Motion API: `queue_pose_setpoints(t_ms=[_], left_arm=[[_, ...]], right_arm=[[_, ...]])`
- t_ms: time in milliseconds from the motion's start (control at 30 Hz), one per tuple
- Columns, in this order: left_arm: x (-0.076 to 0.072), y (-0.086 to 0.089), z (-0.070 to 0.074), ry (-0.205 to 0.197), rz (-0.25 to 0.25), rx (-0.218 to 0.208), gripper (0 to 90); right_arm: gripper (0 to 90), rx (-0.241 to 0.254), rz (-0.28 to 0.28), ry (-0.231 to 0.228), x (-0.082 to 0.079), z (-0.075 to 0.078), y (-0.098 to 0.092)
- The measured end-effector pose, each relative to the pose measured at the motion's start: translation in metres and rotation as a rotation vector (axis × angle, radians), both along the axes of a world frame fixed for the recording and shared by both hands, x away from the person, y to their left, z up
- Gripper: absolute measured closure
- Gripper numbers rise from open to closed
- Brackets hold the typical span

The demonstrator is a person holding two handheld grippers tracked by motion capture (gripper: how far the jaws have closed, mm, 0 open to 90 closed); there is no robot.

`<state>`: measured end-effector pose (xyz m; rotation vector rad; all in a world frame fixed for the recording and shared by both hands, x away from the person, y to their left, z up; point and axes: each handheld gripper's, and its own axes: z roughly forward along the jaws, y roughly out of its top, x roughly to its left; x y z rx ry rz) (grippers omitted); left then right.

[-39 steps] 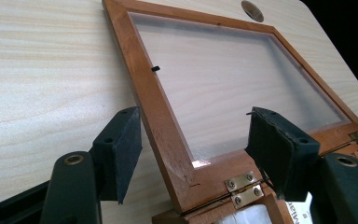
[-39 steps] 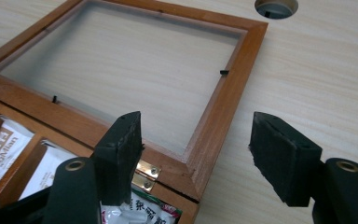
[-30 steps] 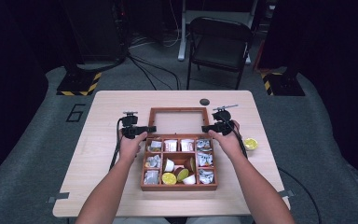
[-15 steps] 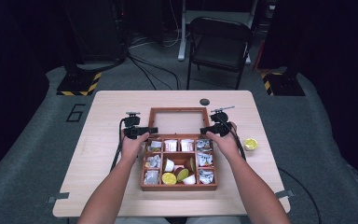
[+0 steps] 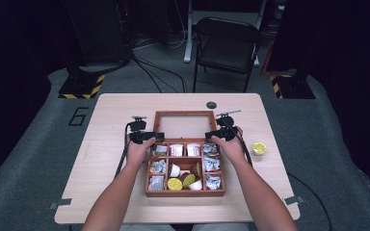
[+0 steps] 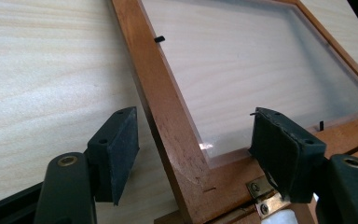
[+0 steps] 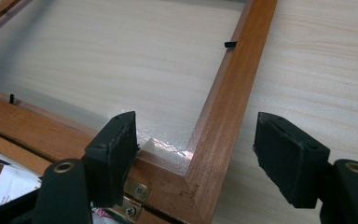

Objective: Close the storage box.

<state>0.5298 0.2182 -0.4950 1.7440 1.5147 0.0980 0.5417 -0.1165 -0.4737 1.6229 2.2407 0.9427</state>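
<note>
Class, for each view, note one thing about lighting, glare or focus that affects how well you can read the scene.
High view: the table is brightly lit, the room behind dark. Left gripper view: a small glare spot on the lid pane near its corner; the near jaws look soft. Right gripper view: whitish sheen on the pane by the lid frame.

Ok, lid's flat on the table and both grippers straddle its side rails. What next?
Probably draw both grippers back: the lid lies fully open behind the wooden box, and the left gripper and right gripper, jaws just opening, stand clear of its rails.
</note>
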Motion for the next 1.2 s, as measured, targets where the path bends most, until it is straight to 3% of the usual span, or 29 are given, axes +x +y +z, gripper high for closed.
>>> queue_pose_setpoints(t_ms=[333, 1100, 1200], left_arm=[[0.0, -0.002, -0.001, 0.001, 0.013, -0.017, 31.4], [0.005, -0.004, -0.008, 0.026, -0.014, -0.072, 26.8], [0.005, -0.005, -0.008, 0.03, 0.0, -0.081, 26.5]], right_arm=[[27.6, 0.014, 0.0, 0.009, 0.002, -0.002, -0.001], [20.4, 0.131, 0.005, 0.056, 0.01, -0.014, -0.004], [19.7, 0.142, 0.0, 0.063, 0.011, -0.014, -0.004]])
